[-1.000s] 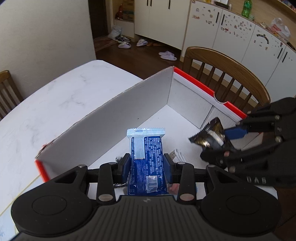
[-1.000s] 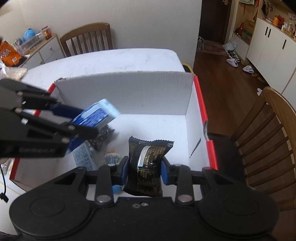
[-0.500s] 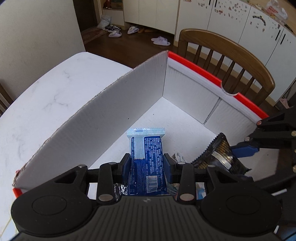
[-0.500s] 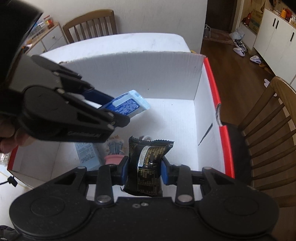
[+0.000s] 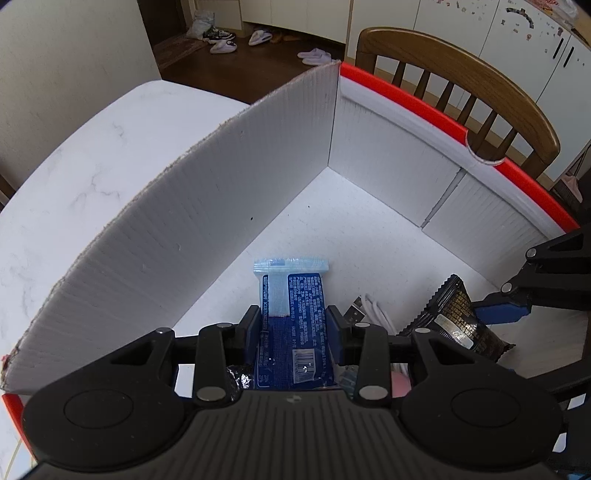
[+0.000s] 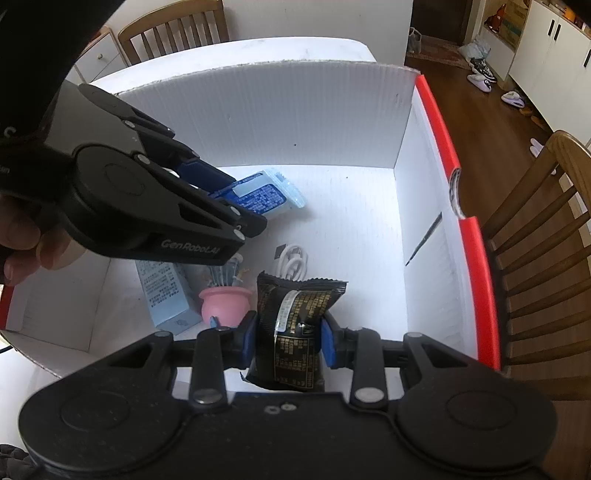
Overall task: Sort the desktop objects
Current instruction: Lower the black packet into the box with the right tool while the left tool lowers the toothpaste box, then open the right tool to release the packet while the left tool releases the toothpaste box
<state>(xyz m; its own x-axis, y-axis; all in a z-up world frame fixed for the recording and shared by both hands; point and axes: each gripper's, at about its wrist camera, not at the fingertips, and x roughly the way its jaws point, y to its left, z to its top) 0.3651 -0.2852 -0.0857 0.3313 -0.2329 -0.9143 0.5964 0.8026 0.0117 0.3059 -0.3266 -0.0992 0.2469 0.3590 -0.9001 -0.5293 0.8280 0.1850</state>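
A white cardboard box [image 5: 207, 206] [image 6: 280, 110] with red rims stands on the white marble table [image 5: 74, 155]. My left gripper [image 5: 293, 323] [image 6: 236, 199] is shut on a blue snack packet [image 5: 291, 306] [image 6: 264, 197], held low inside the box. My right gripper [image 6: 289, 334] [image 5: 495, 314] is shut on a black snack packet [image 6: 295, 325] [image 5: 450, 317], also down inside the box, to the right of the left one. On the box floor lie a coiled white cable [image 6: 291, 258] [image 5: 373, 310], a pink pot [image 6: 225, 301] and a light-blue carton [image 6: 166, 291].
A wooden chair [image 5: 461, 70] [image 6: 546, 229] stands just beyond the box's red-rimmed far side. Another chair [image 6: 173, 29] is at the table's far end. A hand [image 6: 26, 236] holds the left gripper. White cabinets and shoes lie across the wooden floor.
Both grippers have moved down and deeper into the box, each still holding its packet. The box walls now fill more of both views.
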